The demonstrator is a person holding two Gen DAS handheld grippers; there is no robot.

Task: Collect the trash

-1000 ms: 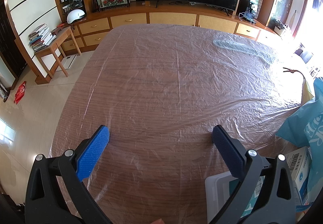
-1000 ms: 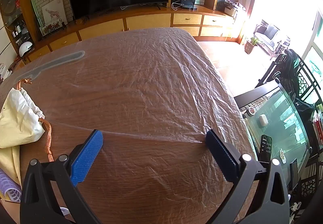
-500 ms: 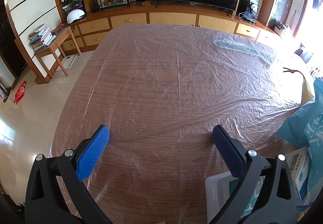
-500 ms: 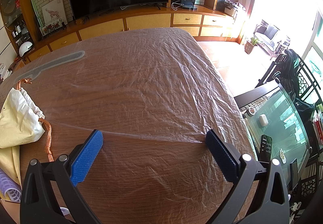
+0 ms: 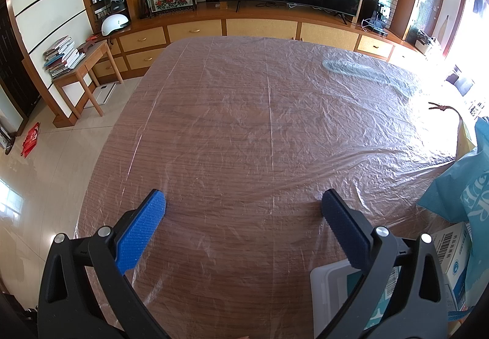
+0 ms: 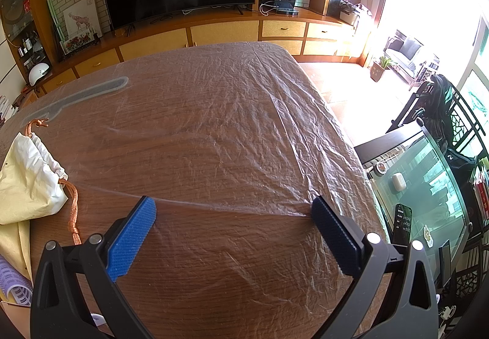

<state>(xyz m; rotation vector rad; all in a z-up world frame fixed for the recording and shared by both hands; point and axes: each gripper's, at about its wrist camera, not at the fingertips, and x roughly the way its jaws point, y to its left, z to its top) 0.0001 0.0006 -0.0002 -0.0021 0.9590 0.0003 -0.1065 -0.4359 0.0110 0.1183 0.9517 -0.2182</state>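
Note:
My left gripper (image 5: 243, 201) is open and empty above the near part of a wooden table (image 5: 244, 125) covered with clear plastic sheet. To its right lie a blue bag (image 5: 461, 195), a white barcode box (image 5: 455, 256) and a white plastic container (image 5: 330, 287), partly hidden behind the right finger. My right gripper (image 6: 233, 207) is open and empty over the same table (image 6: 214, 140). To its left lie a cream drawstring pouch (image 6: 27, 183) with an orange cord (image 6: 73, 210), and a purple hair roller (image 6: 15, 284) at the frame edge.
A grey-blue strip lies under the plastic at the far side (image 5: 366, 73) (image 6: 82, 94). A TV cabinet (image 5: 259, 24) stands beyond the table. A glass tank (image 6: 421, 186) with a phone (image 6: 402, 223) stands off the table's right edge. A side table with books (image 5: 76, 64) stands at left.

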